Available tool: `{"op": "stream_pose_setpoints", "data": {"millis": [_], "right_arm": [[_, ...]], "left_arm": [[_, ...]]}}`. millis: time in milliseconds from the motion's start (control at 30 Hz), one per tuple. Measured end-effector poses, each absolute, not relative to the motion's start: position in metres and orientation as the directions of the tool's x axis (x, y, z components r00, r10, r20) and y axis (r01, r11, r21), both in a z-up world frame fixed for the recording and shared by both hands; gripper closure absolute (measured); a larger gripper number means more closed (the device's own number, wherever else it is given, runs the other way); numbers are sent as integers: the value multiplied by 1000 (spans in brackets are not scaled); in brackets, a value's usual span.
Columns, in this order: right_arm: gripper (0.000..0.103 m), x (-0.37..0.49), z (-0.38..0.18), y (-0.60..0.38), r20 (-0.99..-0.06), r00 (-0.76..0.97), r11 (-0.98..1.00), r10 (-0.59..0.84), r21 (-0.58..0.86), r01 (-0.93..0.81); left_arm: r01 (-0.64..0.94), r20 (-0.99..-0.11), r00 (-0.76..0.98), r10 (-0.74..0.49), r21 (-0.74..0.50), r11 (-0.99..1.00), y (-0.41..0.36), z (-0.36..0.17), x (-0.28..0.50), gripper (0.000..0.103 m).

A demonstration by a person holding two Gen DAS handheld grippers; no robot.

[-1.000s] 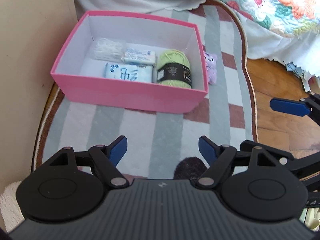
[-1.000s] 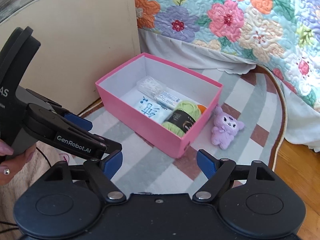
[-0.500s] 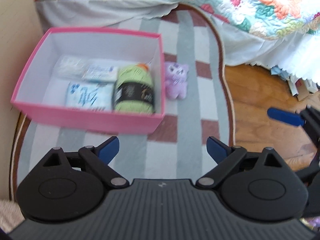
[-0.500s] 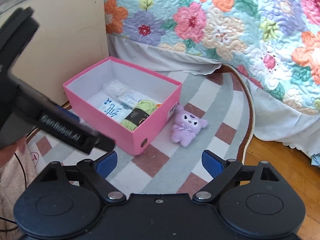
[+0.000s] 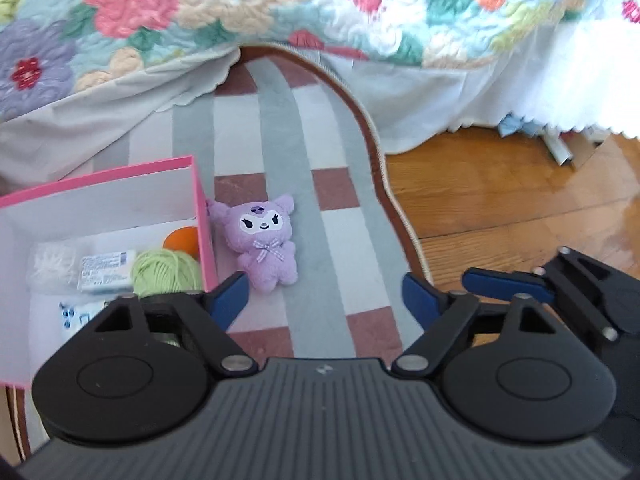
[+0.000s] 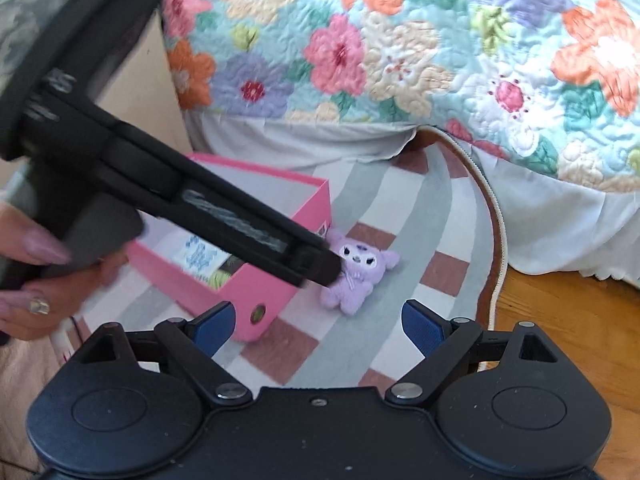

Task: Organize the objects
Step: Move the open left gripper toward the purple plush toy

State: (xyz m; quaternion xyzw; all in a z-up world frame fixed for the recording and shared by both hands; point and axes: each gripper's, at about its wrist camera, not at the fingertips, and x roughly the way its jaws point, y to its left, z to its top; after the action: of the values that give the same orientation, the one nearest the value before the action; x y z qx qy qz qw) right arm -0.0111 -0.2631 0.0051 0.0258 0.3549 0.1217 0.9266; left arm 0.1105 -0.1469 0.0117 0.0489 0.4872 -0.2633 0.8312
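Flowered quilt [image 5: 280,12] hangs ahead of both tongs; striped rug [image 5: 304,240] below them. Pink box [image 5: 202,216], ahead-left of the left gripper [image 5: 324,300], already holds green yarn [image 5: 160,270], an orange item and packets. Purple plush toy [image 5: 266,240] lies on the rug, outside, against the box's wall, just ahead of the left tongs. Left jaws have just been closing but stand apart, nothing between. Right gripper [image 6: 320,324] gapes, empty, farther back.

Likely step: approach to the plush. Next: lower, straddle it, pinch the soft body, lift over the rim.
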Motion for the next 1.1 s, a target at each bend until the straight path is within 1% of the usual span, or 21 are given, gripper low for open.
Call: {"op": "stream_pose_setpoints", "data": {"millis": [33,67,133,200,267,300,333,367,467,533,667,767,833,967,1100], "right_arm": [[11,-9,4,-265,-649,722,971,238,140,-194],[11,-7,2,-265,-656,722,975,220,135,-174],[11,-2,-1,-263,-667,719,980,197,110,-166],[11,2,-5,-259,-661,721,976,207,92,-197],[11,9,-13,-257,-656,723,973,217,83,-216],[11,15,-18,-256,-655,723,972,220,85,-219],[12,21,-24,-256,-655,721,971,227,94,-220],[13,28,-31,-256,-659,715,970,233,109,-216],[17,49,-51,-259,-683,677,962,274,193,-195],[22,58,-60,-259,-683,661,951,310,231,-207],[23,72,-77,-259,-689,668,960,281,207,-190],[29,86,-91,-264,-689,666,957,286,236,-167],[42,93,-99,-265,-700,654,957,287,240,-163],[43,102,-110,-258,-701,664,965,262,202,-167],[41,108,-123,-258,-709,669,974,221,201,-109]], "left_arm": [[485,-849,371,-376,-168,858,-153,7,117,43],[482,-865,355,-354,-155,862,-158,3,123,49],[496,-884,327,-334,-141,857,-168,-3,135,49],[506,-892,315,-325,-132,852,-173,-9,143,51],[517,-898,301,-321,-129,846,-178,-17,150,57],[516,-904,298,-306,-117,849,-181,-23,155,63],[512,-907,296,-298,-112,851,-182,-27,158,68],[512,-909,291,-297,-115,852,-183,-32,161,68],[512,-909,291,-298,-115,851,-186,-41,171,73],[528,-908,305,-286,-89,845,-192,-45,178,79],[549,-914,305,-268,-61,834,-198,-51,189,80],[534,-921,293,-258,-66,843,-197,-57,197,80],[515,-924,286,-252,-73,854,-195,-61,200,82],[501,-918,273,-289,-121,857,-192,-63,201,83],[487,-906,290,-309,-138,863,-192,-61,201,83]]}}
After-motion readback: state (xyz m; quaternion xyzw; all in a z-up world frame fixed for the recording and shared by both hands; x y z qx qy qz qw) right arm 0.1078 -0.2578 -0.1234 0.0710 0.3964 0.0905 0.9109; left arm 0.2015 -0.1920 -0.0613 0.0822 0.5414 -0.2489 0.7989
